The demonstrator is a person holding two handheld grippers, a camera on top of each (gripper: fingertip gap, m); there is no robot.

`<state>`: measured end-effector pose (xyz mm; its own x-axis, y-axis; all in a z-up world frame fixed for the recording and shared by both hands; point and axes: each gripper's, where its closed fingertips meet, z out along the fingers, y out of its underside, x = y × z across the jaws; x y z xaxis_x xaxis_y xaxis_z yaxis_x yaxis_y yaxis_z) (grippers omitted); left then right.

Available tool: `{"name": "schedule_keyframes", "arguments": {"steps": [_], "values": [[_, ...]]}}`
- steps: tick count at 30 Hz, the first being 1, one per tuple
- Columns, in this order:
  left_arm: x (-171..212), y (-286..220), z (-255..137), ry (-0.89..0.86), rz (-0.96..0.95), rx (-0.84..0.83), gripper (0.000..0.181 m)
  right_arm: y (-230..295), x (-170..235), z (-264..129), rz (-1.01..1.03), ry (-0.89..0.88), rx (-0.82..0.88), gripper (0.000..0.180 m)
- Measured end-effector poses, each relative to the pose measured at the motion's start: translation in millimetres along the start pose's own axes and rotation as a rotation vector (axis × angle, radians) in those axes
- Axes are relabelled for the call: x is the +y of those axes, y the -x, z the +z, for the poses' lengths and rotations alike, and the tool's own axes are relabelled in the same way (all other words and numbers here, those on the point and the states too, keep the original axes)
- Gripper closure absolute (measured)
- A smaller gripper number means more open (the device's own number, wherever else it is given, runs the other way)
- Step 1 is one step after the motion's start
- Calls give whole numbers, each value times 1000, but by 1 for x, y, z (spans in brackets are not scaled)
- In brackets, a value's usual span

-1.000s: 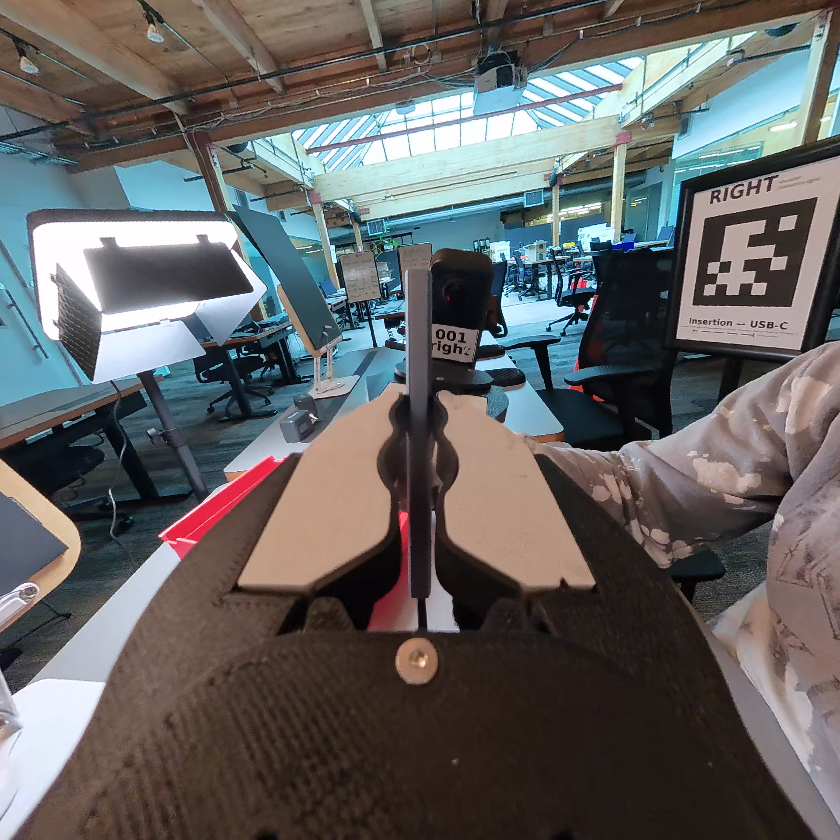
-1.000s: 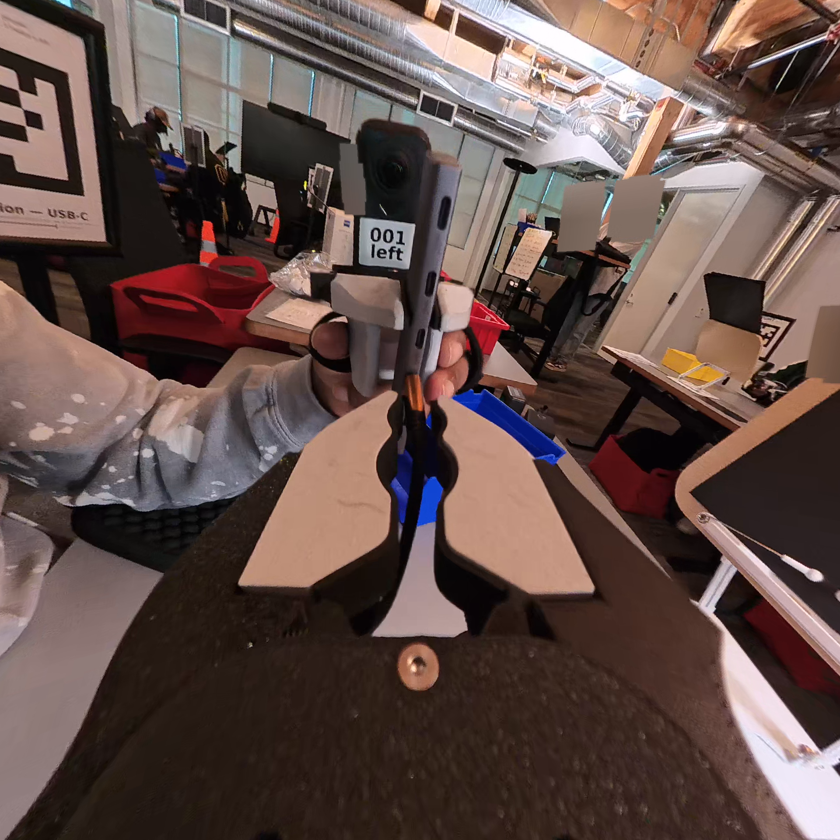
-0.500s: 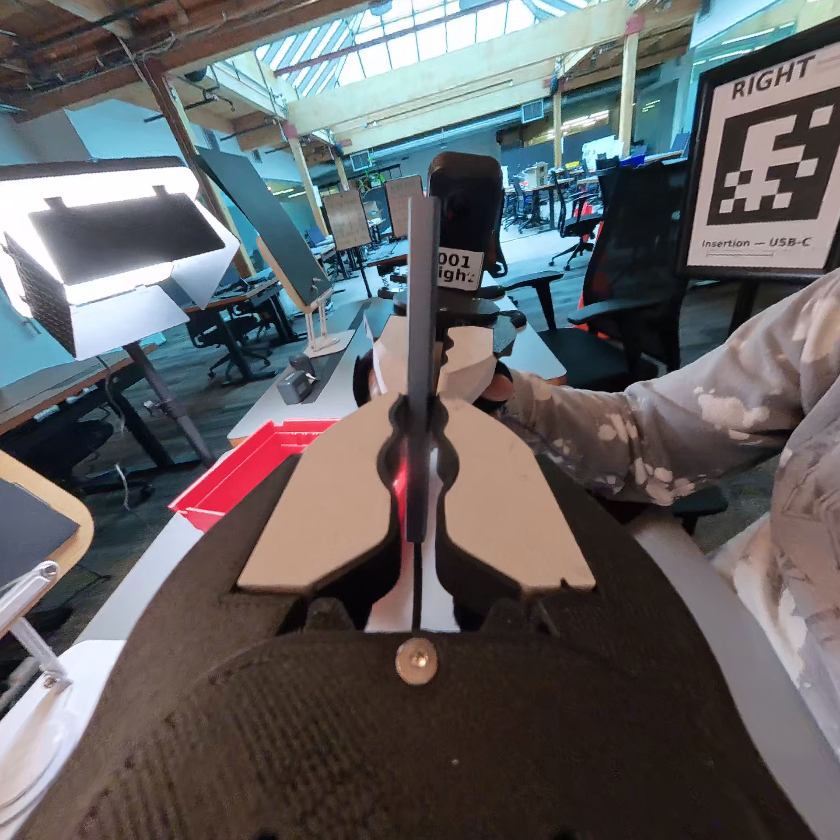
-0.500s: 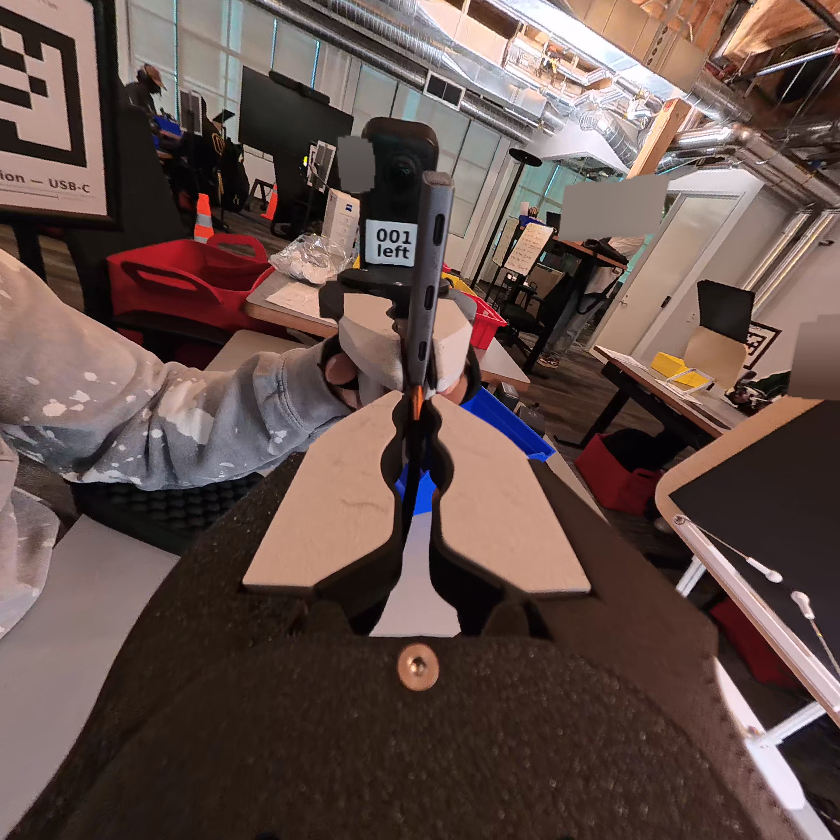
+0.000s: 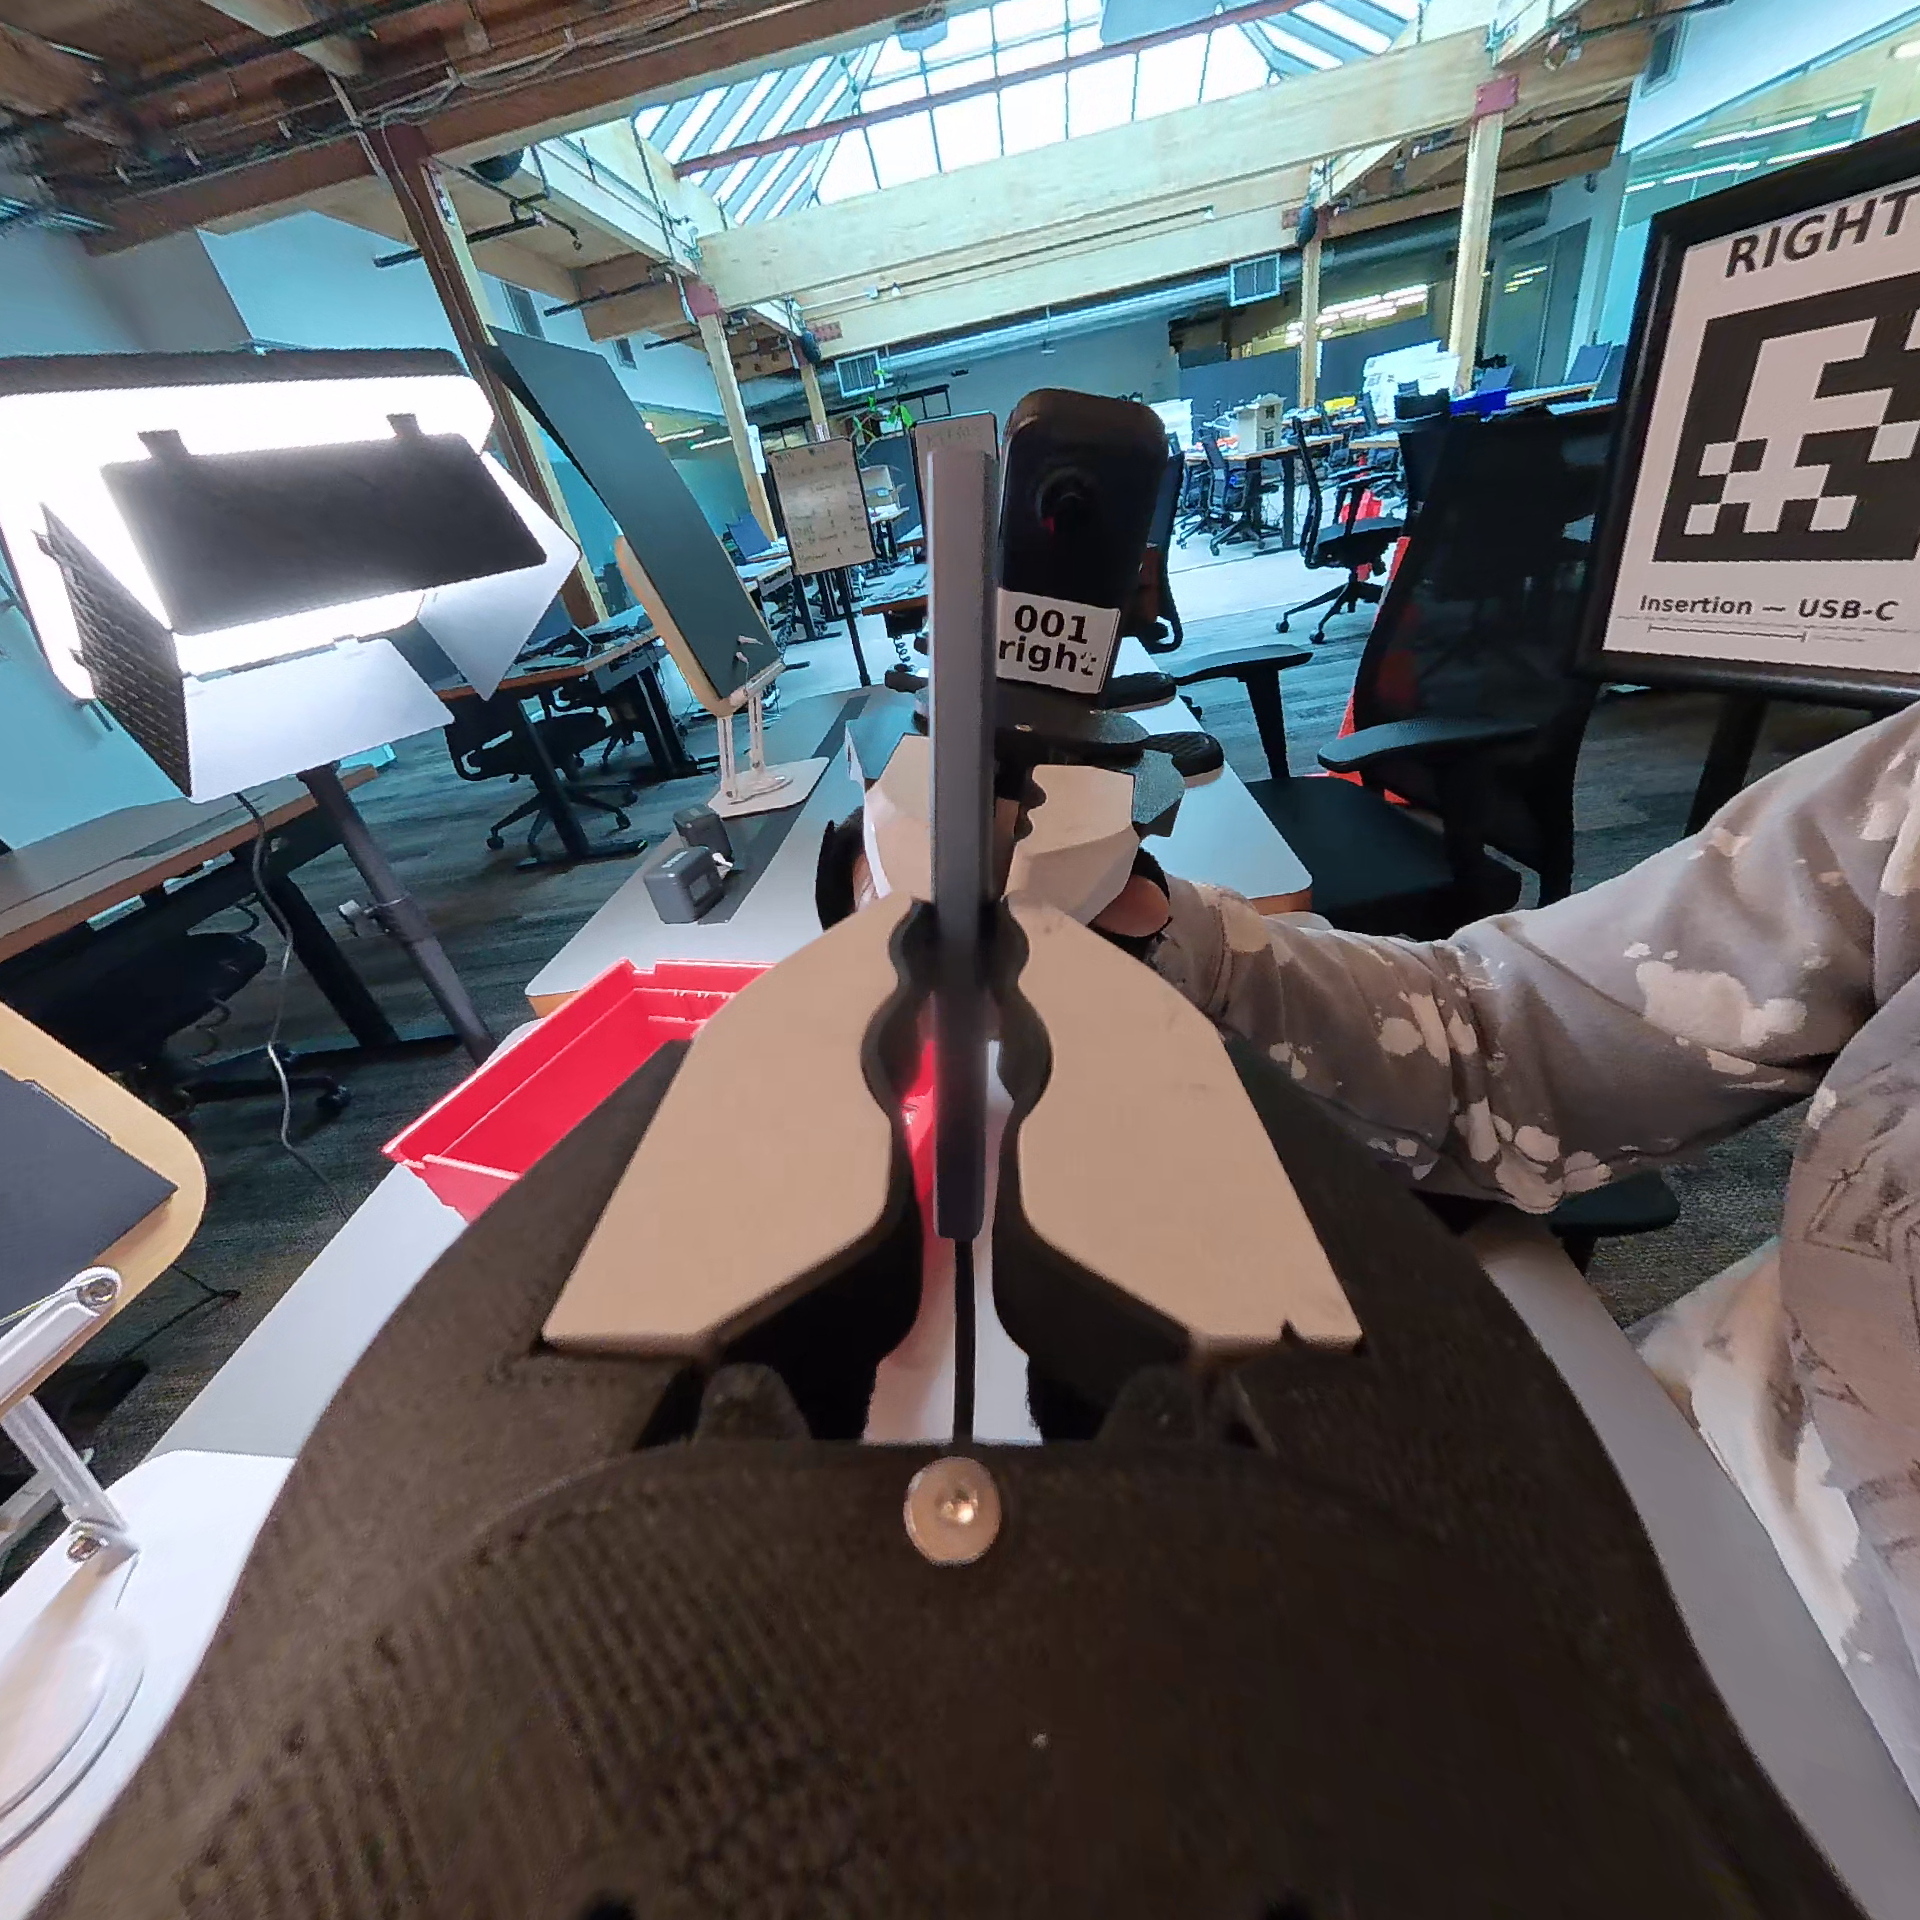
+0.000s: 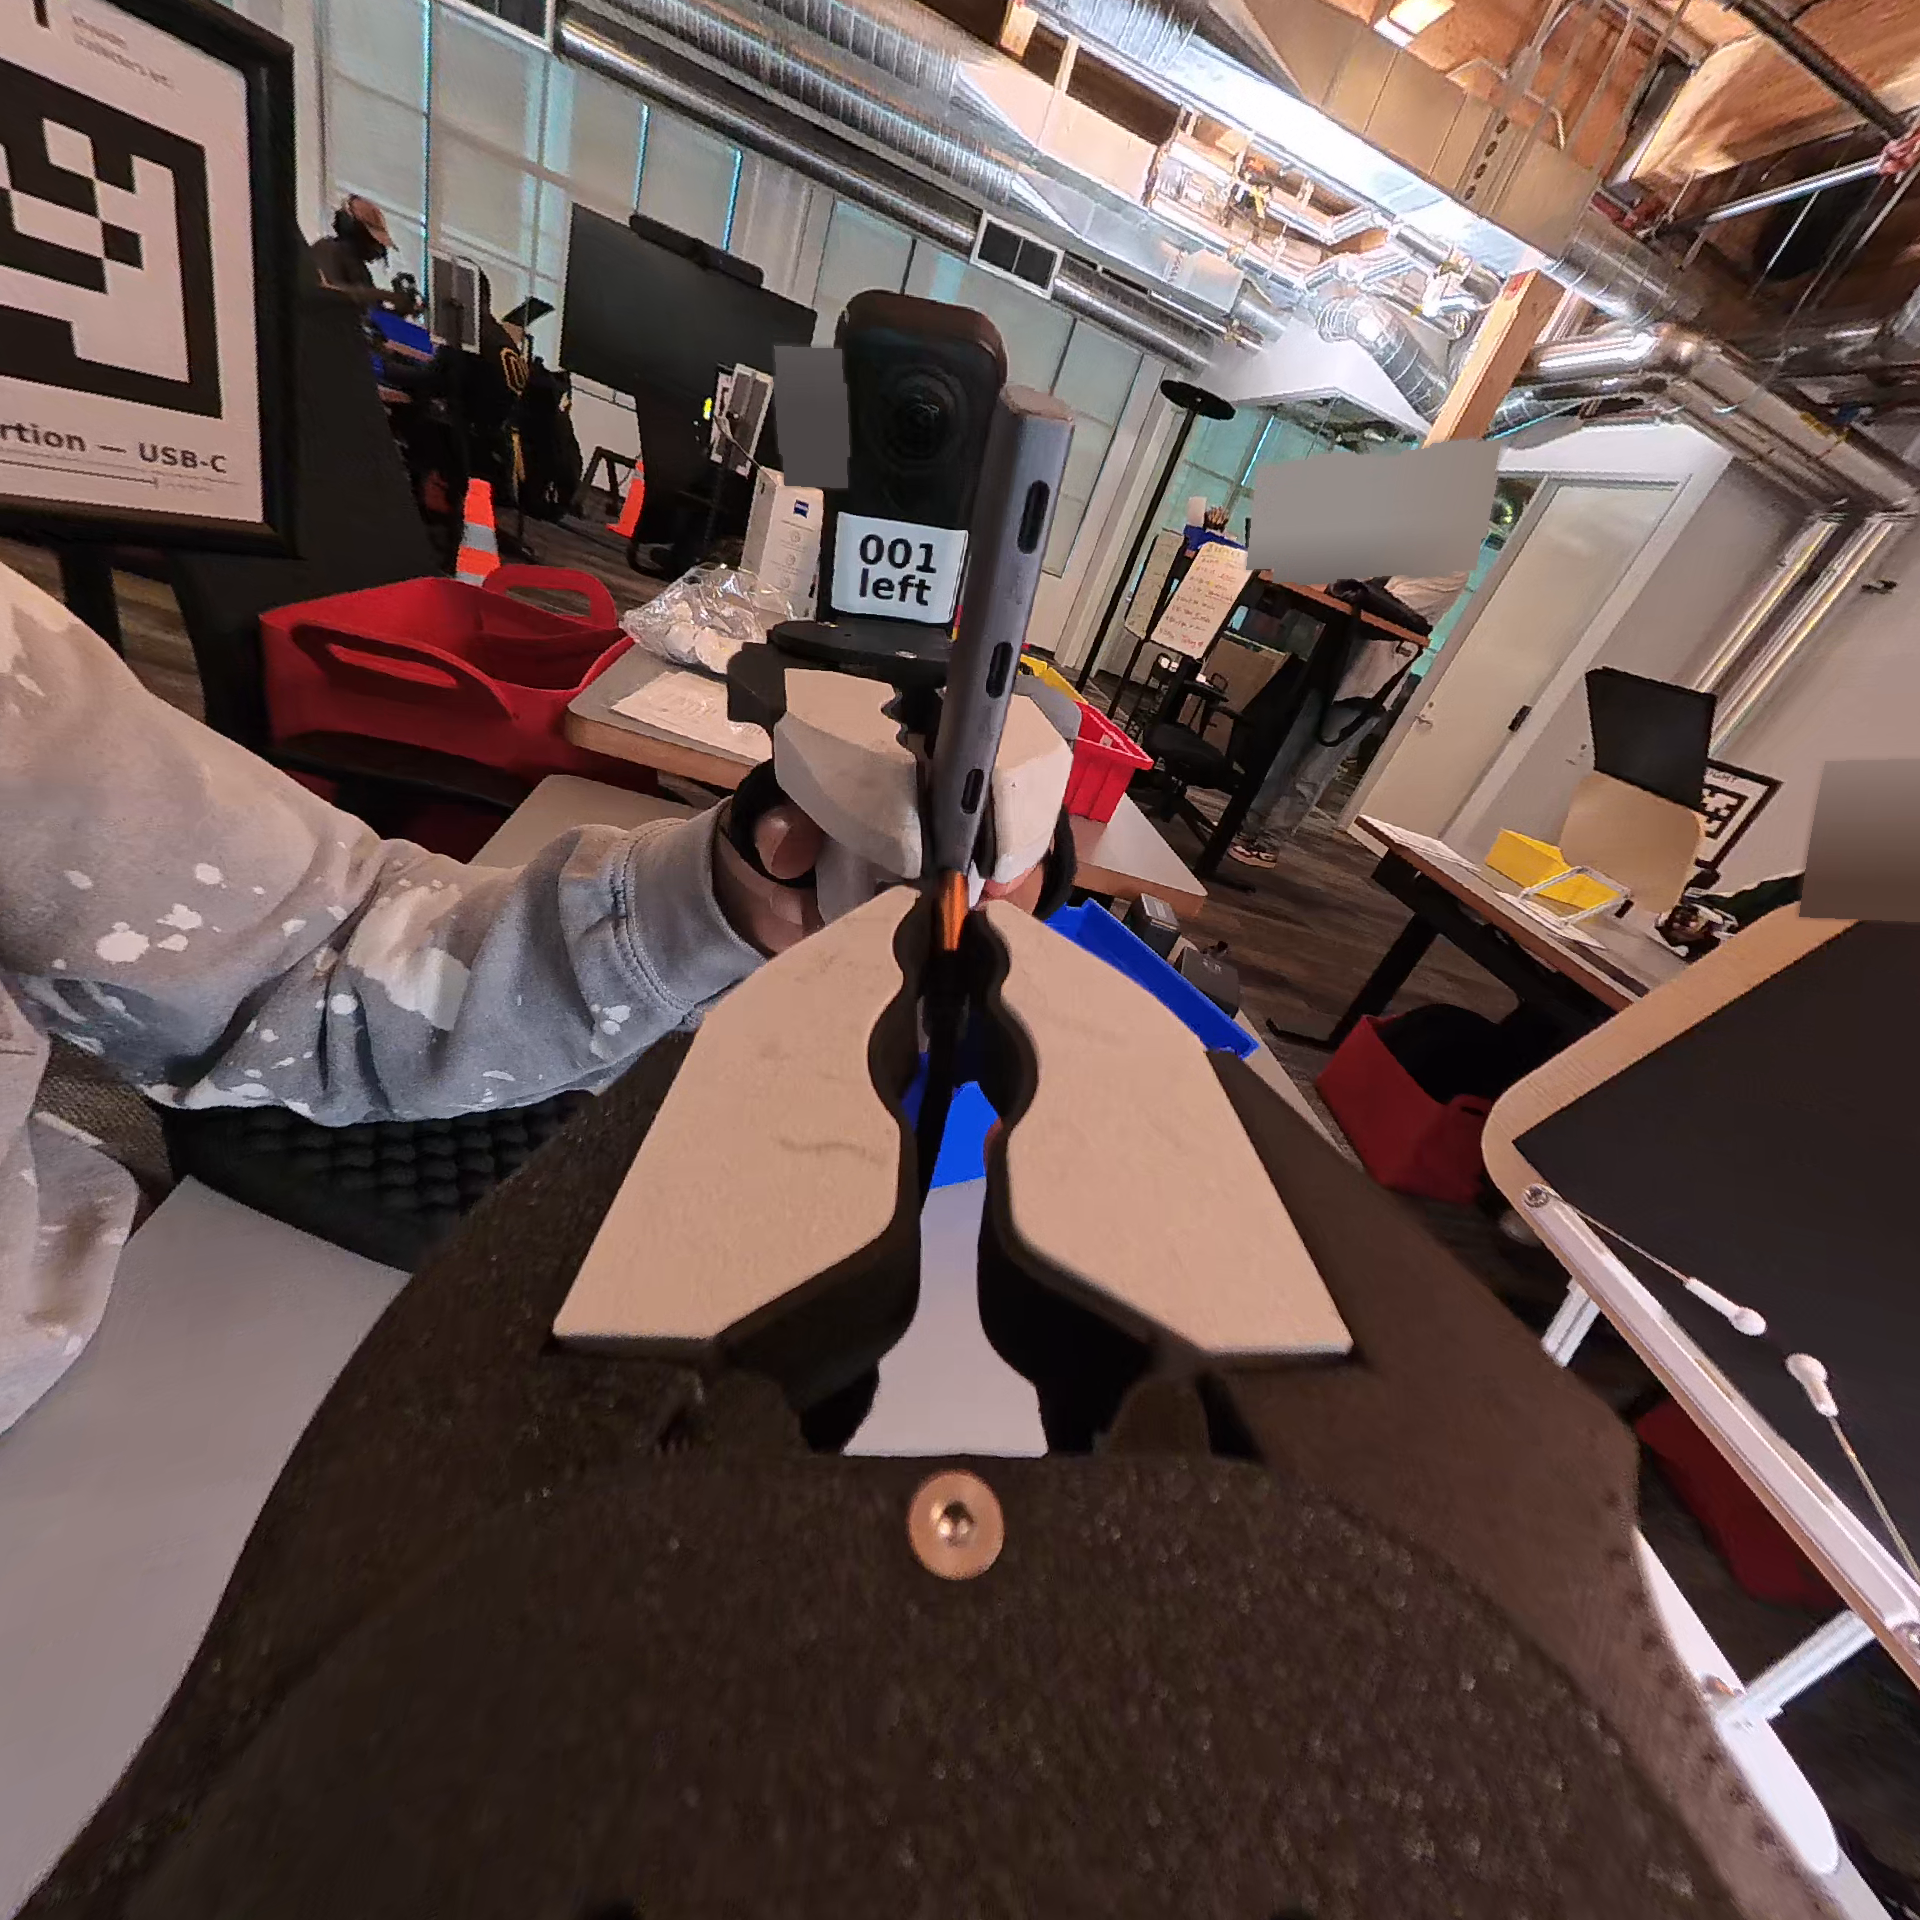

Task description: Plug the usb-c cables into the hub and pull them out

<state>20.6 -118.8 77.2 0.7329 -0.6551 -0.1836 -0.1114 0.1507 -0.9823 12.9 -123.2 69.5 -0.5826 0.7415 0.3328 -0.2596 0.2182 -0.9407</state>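
In the left wrist view my left gripper (image 5: pixel 958 920) is shut on a slim grey hub (image 5: pixel 956 727). The hub stands upright and edge-on between the fingers. In the right wrist view my right gripper (image 6: pixel 951 920) is shut on a black usb-c cable with an orange plug (image 6: pixel 950 909). The plug's tip meets the lower end of the hub (image 6: pixel 1003 623), whose edge shows several ports. I cannot tell whether the plug sits in a port. The left gripper's white fingers (image 6: pixel 842 779) hold the hub just beyond. The right gripper's white fingers (image 5: pixel 1075 842) show behind the hub.
A person's spattered grey sleeve (image 5: pixel 1507 987) reaches across at the right. A red bin (image 5: pixel 582 1081) and a blue bin (image 6: pixel 1153 966) sit beyond the fingers. A lit light panel (image 5: pixel 260 540), a framed marker sign (image 5: pixel 1787 416) and a black board on a stand (image 6: pixel 1766 1143) surround the table. Both grippers' tips are close together, under 4 cm apart.
Both views have pitched downward and the two grippers stand a little farther apart, so each shows more fully in the other's view. Hub and cable stay gripped.
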Motion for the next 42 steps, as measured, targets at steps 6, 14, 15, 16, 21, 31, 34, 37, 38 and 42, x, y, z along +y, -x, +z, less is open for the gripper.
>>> {"name": "schedule_keyframes", "arguments": {"steps": [6, 14, 15, 16, 21, 31, 34, 37, 38, 42], "values": [[-70, 40, -149, -270, 45, -313, 170, -60, -12, -100, 33, -61, 271, 173], [-59, 54, -145, -193, -32, -372, 170, -119, 4, -94, -80, 219, 439, 173], [-57, 54, -141, -182, -30, -369, 170, -129, 4, -94, -101, 261, 449, 173], [-55, 53, -136, -172, -26, -358, 170, -139, 5, -95, -114, 300, 455, 173], [-55, 48, -129, -146, 8, -358, 171, -175, 31, -116, -91, 430, 499, 173], [-59, 43, -128, -154, 26, -345, 170, -157, 180, -174, 62, 669, 557, 173], [-55, 44, -123, -136, 21, -336, 170, -167, 172, -173, 71, 621, 583, 173], [-48, 46, -115, -108, 17, -329, 170, -191, 134, -168, 37, 530, 628, 174], [-46, 46, -112, -98, 18, -325, 170, -199, 119, -166, 17, 506, 647, 174], [-40, 46, -102, -61, 32, -320, 170, -226, 73, -168, -104, 477, 734, 174]]}}
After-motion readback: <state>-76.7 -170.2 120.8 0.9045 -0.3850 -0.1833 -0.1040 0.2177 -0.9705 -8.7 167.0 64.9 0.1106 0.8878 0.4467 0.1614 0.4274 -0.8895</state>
